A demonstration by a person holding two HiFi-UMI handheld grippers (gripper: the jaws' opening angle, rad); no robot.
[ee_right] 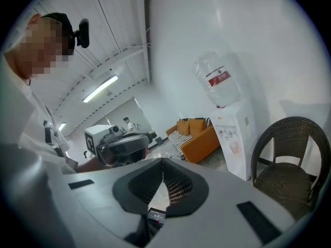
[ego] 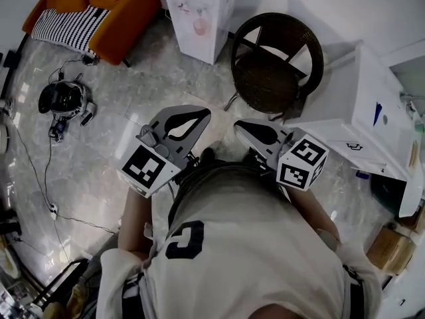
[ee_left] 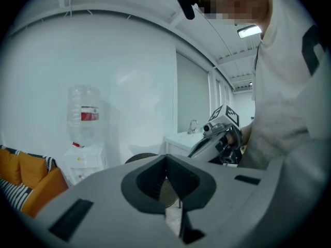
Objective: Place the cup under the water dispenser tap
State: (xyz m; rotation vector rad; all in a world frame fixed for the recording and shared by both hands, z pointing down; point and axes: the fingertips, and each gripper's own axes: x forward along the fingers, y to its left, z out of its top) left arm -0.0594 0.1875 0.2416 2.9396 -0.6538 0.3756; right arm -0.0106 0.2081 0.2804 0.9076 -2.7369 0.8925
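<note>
Left claw and right claw are both closed and empty; locate the cup first, then face the dispenser squarely.

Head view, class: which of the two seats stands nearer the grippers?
The dark wicker chair, just ahead of the right gripper; the orange sofa sits far off at top left.

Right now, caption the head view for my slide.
Shut, empty left gripper and right gripper face wicker chair and water dispenser.
</note>
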